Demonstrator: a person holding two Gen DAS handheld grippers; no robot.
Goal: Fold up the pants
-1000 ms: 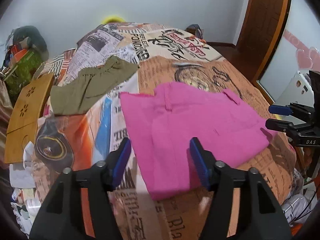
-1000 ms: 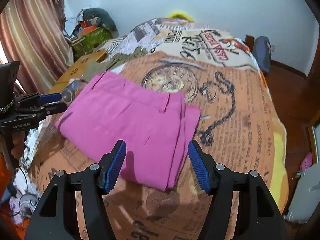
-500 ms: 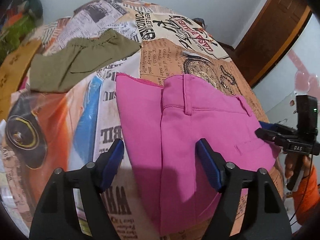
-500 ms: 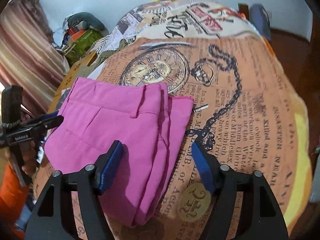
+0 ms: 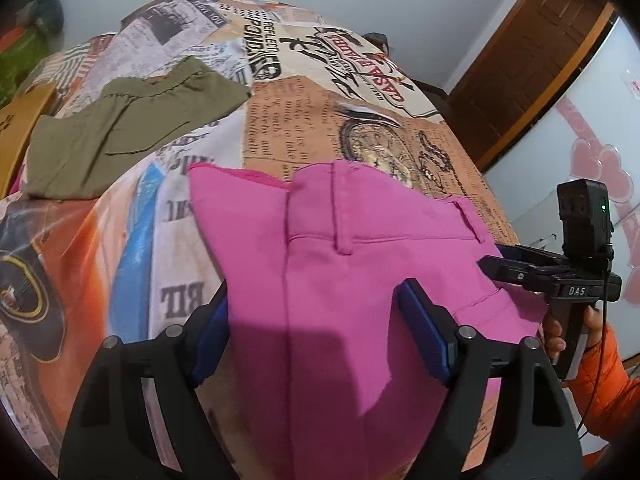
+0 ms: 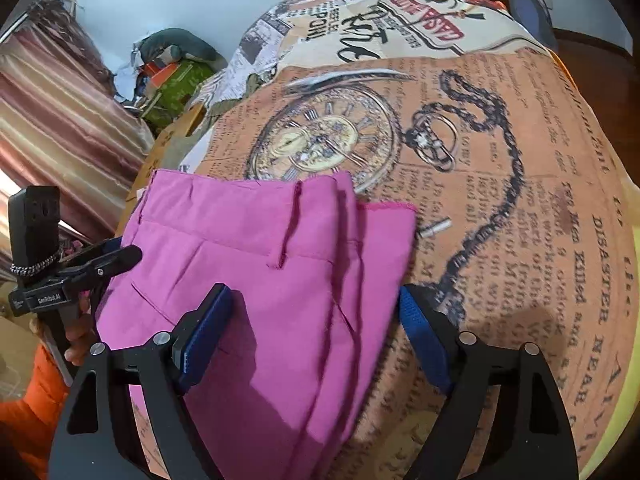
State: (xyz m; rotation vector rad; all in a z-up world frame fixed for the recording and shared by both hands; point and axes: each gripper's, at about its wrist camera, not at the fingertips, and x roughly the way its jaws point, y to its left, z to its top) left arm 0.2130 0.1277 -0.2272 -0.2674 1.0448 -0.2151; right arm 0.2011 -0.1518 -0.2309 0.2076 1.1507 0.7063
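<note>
Pink pants (image 5: 352, 280) lie folded on a bed with a newspaper-print cover (image 5: 280, 128); they also show in the right wrist view (image 6: 280, 280). My left gripper (image 5: 320, 336) is open, low over the near edge of the pants, one finger on each side of the fabric. My right gripper (image 6: 312, 332) is open, low over the opposite folded edge. Each gripper shows in the other's view: the right one (image 5: 504, 264) at the pants' right edge, the left one (image 6: 116, 258) at their left edge.
Folded olive-green pants (image 5: 120, 128) lie on the bed at the far left. A wooden board (image 5: 16, 136) sits at the bed's left edge. A brown door (image 5: 532, 52) and a white cabinet stand at the right. Clutter and a striped curtain (image 6: 48, 128) are beyond the bed.
Both grippers have come down and closer to the pink pants, from above the bed to right over their two opposite edges. Both stayed open.
</note>
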